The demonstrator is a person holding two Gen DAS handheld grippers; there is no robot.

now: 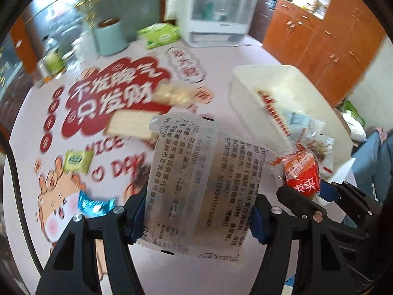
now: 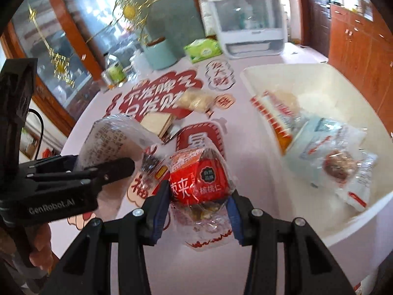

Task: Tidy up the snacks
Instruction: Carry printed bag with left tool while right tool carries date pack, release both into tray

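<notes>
Left wrist view: we see our left gripper pinching a clear snack packet with its printed back facing the camera, held above a pink table decorated with red characters. To the right in the same view, our right gripper pinches a red snack pouch. Beyond it, on the right side of the table, stands a white bin with packets inside. Loose on the table lie a wafer pack just beyond the held packet, a pale cookie bag farther off, a small green packet to the left and a blue candy near the left finger.

Right wrist view: our right gripper squeezes the red snack pouch, its clear lower half crumpled between the blue pads. Our left gripper comes in from the left, clamping the clear snack packet. The white bin fills the right side and holds several wrapped snacks, among them a light blue and white bag.

At the far edge of the table we see a mint canister, a green tissue pack and a white appliance. Wooden cabinets stand far right.
</notes>
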